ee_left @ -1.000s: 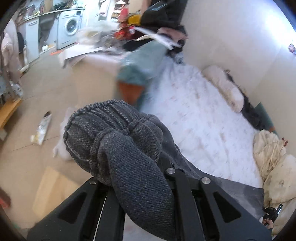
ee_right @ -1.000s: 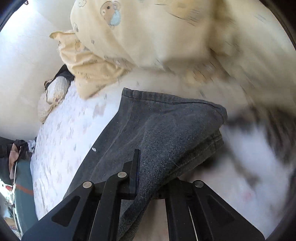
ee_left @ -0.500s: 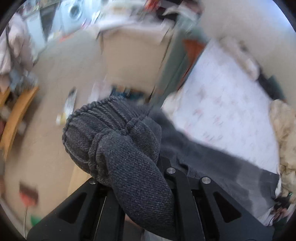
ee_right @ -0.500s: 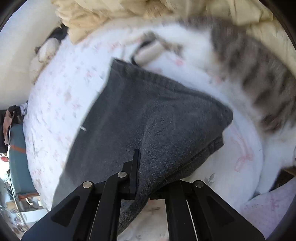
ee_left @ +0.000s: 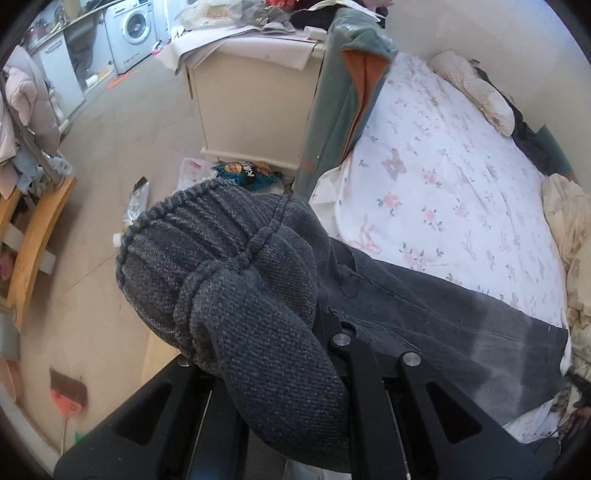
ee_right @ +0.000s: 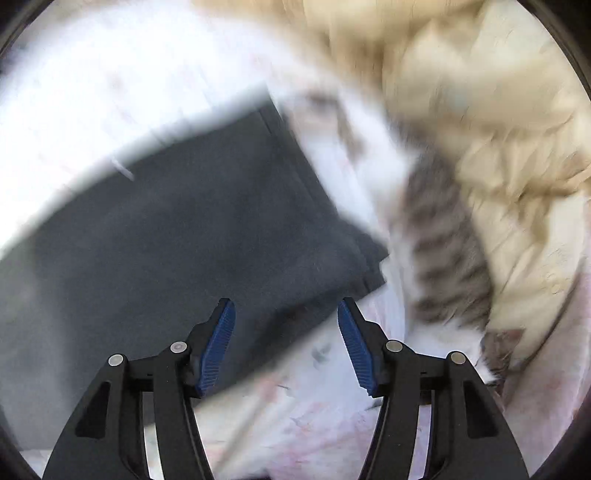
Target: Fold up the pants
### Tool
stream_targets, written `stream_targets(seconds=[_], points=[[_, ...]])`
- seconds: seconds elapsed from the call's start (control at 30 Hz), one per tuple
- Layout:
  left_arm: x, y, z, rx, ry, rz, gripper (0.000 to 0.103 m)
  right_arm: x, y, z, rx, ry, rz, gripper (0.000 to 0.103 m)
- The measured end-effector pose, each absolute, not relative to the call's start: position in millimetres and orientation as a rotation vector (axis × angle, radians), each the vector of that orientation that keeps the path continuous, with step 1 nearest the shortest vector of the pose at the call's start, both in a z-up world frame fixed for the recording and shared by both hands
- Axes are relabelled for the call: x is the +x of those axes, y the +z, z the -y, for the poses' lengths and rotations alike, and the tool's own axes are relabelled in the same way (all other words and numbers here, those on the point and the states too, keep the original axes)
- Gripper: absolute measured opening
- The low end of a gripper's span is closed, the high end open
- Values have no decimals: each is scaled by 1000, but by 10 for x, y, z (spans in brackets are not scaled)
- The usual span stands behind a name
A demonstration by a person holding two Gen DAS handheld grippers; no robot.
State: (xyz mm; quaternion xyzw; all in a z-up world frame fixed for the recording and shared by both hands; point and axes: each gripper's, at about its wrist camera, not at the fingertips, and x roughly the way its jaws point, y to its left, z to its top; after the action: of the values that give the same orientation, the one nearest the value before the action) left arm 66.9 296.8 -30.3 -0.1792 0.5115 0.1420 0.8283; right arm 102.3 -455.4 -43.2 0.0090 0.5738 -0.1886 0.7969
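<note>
Left wrist view: the left gripper [ee_left: 280, 332] has its fingers clamped on the bunched waistband of the dark grey pants [ee_left: 424, 310], which hide the fingertips. From there the cloth runs out flat across the near edge of the bed [ee_left: 443, 177], over a white flowered sheet. A pale cabinet [ee_left: 251, 107] stands on the floor beside the bed, and a washing machine [ee_left: 135, 27] sits far back. Right wrist view, blurred: the right gripper [ee_right: 283, 332] hangs above the pants' leg end [ee_right: 184, 236] with its blue-padded fingers [ee_right: 218, 343] wide apart, holding nothing. A grey-striped cat [ee_right: 443, 251] lies just beside the hem, against a cream quilt [ee_right: 498, 122]
</note>
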Motion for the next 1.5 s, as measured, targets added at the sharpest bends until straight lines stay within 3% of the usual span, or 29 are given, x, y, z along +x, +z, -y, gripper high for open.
stream_targets(seconds=[0.2,0.23,0.3,0.57,0.77,0.8,0.93,1.03,1.07,1.1,1.17,1.37,1.5], points=[[691,-283,-2881,-352,268,-1084,5,1094,-230,2457,192,356,-1187,56],[692,-284,-2866,-342,260,-1083,5,1085,-267,1998,232,480,-1185,50],[713,-292,-2811,-310,251,-1086,5,1079,-362,1444,267,607,-1209,14],[717,-280,-2698,-276,179,-1082,4,1015,-1364,-195,270,805,-1444,6],[762,-247,-2426,-181,79,-1072,4,918,-1655,-188,310,794,-1564,1],[760,-218,-2411,-180,77,-1059,4,952,-1562,-83,315,794,-1556,7],[718,-156,-2307,-122,78,-1032,5,1014,-1098,572,312,773,-1432,6],[715,-132,-2131,-35,86,-1022,5,1046,-706,1439,340,667,-1340,13],[719,-116,-2056,-10,90,-1019,5,997,-637,1666,346,636,-1315,22],[716,-80,-1966,-8,91,-1013,5,993,-545,1966,355,591,-1283,49],[719,-17,-1794,4,86,-1002,5,991,-467,2459,366,501,-1228,82],[786,152,-1034,132,84,-959,5,865,-588,3188,597,419,-1128,82],[889,-22,-321,251,65,-971,6,868,-614,3245,718,363,-1074,82]])
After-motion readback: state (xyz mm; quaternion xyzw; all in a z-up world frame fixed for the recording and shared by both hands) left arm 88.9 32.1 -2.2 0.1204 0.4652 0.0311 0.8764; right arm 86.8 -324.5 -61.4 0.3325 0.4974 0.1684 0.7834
